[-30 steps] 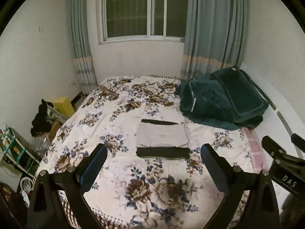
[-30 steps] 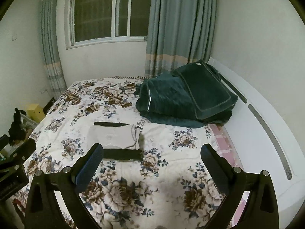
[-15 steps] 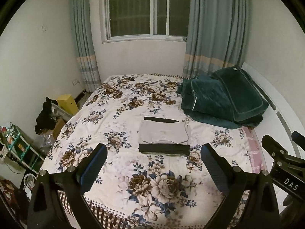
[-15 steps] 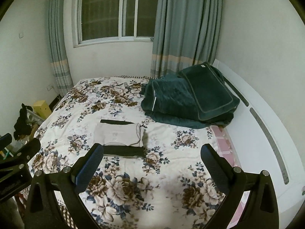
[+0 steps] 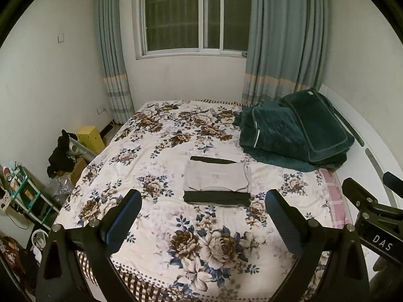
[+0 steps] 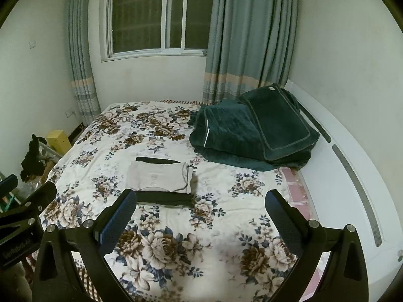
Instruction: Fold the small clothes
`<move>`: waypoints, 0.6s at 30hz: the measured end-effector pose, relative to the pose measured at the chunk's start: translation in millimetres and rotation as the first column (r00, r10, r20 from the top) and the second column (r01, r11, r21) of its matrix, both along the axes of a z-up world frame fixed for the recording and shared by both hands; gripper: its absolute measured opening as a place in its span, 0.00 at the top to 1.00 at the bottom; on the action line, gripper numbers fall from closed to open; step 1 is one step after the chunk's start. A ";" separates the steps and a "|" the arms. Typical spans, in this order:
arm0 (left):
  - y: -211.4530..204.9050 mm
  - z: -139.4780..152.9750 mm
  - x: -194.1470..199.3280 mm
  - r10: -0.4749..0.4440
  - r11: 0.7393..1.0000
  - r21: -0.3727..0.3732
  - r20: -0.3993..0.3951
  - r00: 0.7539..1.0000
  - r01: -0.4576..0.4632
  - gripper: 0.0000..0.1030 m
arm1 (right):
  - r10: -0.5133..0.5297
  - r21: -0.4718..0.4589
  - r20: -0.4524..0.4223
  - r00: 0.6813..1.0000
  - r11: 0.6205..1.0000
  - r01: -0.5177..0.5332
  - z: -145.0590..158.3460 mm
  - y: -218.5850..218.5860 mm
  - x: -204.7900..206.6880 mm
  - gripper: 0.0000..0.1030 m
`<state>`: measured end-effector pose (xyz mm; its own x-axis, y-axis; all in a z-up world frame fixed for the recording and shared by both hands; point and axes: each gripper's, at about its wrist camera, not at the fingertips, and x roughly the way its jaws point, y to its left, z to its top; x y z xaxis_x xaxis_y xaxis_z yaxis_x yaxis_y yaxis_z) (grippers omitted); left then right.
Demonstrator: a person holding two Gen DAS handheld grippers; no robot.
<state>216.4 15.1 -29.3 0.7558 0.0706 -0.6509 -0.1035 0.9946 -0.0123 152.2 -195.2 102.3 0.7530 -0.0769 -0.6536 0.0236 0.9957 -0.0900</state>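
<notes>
Bed (image 5: 161, 239) with floral bedspread fills the room from near edge to far wall under the window (image 5: 196, 15), grey-blue curtains (image 5: 284, 37) either side. White headboard (image 6: 352, 166) runs along the right. Dark green quilt (image 5: 289, 136) piled with a matching pillow (image 5: 320, 125) on top, far right of bed, against the headboard.

Folded clothes: beige garment (image 5: 216, 177) folded flat into a rectangle, lying on top of a folded black garment (image 5: 216, 198) whose edges show at the near and far sides. Stack sits mid-bed, slightly right of center, near the quilt but apart from it.

Left floor: yellow box (image 5: 90, 138), black cloth (image 5: 61, 156) draped over clutter, small shelf rack (image 5: 22, 196) nearer.

Left gripper (image 5: 204, 216): jaws wide apart, nothing between them, above near part of bed, well short of the stack. Right gripper (image 6: 201, 216): same, spread wide, empty, off to the right of the left one.
</notes>
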 end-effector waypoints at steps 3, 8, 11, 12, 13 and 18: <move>-0.2 -0.3 -0.4 -0.001 1.000 -0.001 -0.001 1.000 0.001 0.03 | 0.006 0.007 -0.006 1.000 1.000 -0.006 -0.6 1.6 2.3 0.00; -0.4 -0.4 -0.5 -0.001 1.000 0.000 0.000 1.000 0.001 0.03 | 0.010 0.011 -0.009 1.000 1.000 -0.010 0.0 1.8 2.9 0.00; -0.9 -0.4 -0.7 0.000 1.000 -0.001 0.000 1.000 0.000 0.03 | 0.011 0.011 -0.007 1.000 1.000 -0.011 -0.8 2.7 3.5 0.00; -0.9 -0.4 -0.5 0.000 1.000 0.000 0.000 1.000 0.000 0.03 | 0.012 0.010 -0.007 1.000 1.000 -0.012 -0.8 2.8 4.0 0.00; -0.9 -0.2 -0.8 -0.001 1.000 -0.001 0.001 1.000 0.001 0.03 | 0.012 0.011 -0.009 1.000 1.000 -0.012 -1.4 2.0 4.2 0.00; -2.9 7.9 2.8 -0.006 1.000 -0.001 0.008 1.000 0.006 0.03 | 0.012 0.010 -0.007 1.000 1.000 -0.012 -0.9 1.9 3.7 0.00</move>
<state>219.2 12.3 -21.3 0.7615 0.0657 -0.6448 -0.0977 0.9951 -0.0140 155.9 -193.3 101.5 0.7493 -0.0612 -0.6594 0.0108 0.9967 -0.0803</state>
